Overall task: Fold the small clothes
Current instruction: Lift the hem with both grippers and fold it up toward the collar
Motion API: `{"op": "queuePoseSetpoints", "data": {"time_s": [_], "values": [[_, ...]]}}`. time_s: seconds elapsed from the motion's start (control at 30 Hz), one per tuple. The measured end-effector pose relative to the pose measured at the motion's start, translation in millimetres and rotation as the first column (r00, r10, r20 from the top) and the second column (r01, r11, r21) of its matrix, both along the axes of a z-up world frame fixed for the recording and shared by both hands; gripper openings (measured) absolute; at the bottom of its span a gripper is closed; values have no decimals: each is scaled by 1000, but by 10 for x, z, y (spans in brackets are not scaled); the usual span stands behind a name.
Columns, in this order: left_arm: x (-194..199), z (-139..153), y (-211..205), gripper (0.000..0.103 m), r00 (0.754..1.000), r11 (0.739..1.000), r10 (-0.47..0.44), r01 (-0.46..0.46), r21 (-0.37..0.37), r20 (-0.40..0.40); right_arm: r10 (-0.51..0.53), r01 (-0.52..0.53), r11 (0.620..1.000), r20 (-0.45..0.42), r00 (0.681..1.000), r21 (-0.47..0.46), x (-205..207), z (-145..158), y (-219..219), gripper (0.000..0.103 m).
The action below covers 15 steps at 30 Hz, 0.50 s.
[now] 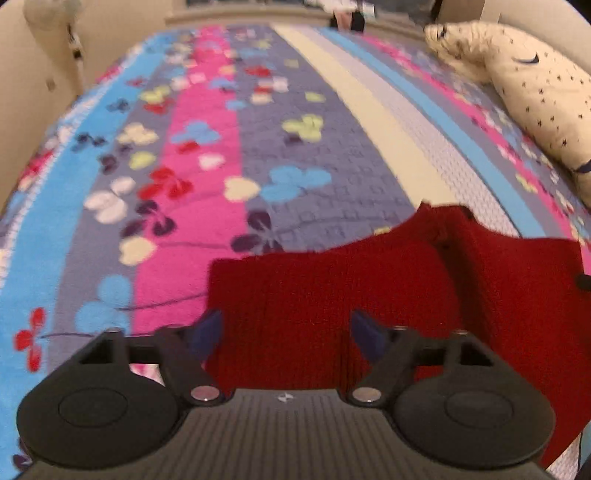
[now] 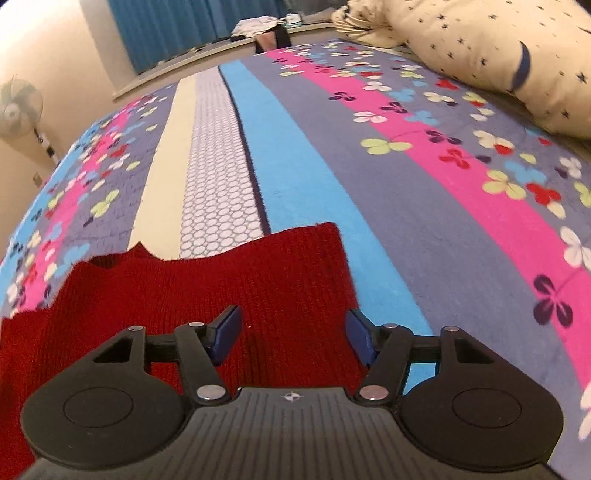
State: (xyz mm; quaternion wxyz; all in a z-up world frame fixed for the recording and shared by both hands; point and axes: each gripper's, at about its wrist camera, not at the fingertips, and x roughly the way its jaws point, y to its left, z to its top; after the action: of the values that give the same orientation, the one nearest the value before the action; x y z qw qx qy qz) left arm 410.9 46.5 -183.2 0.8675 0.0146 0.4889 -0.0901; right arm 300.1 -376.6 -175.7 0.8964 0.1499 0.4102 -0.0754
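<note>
A red knitted garment (image 1: pixel 332 288) lies flat on the striped, flower-printed bedspread (image 1: pixel 207 155). In the left wrist view my left gripper (image 1: pixel 286 332) hovers over the garment's left part, its blue pads wide apart with only cloth beneath them. The same red garment (image 2: pixel 207 291) fills the lower left of the right wrist view, neckline notch at its far edge. My right gripper (image 2: pixel 293 336) stands over the garment's right edge with jaws apart. Its left pad is above the knit and its right pad at the cloth's border. Neither gripper pinches the fabric.
A cream pillow with dark star marks (image 1: pixel 532 96) lies at the bedspread's right side; the same pillow (image 2: pixel 491 48) shows in the right wrist view. A standing fan (image 2: pixel 16 107) is by the wall at left. A blue curtain (image 2: pixel 173 29) and a windowsill with items are beyond the bed.
</note>
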Motion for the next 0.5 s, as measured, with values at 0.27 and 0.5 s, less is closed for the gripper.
{"op": "queuePoseSetpoints", "data": {"time_s": [0.27, 0.5], "values": [[73, -20, 94, 15, 999, 998, 38, -38, -51, 15, 0, -1, 995, -13, 1000, -104, 114, -121, 43, 9], [-200, 669, 323, 14, 985, 987, 38, -10, -163, 169, -94, 93, 996, 136, 986, 9, -239, 355, -277, 7]]}}
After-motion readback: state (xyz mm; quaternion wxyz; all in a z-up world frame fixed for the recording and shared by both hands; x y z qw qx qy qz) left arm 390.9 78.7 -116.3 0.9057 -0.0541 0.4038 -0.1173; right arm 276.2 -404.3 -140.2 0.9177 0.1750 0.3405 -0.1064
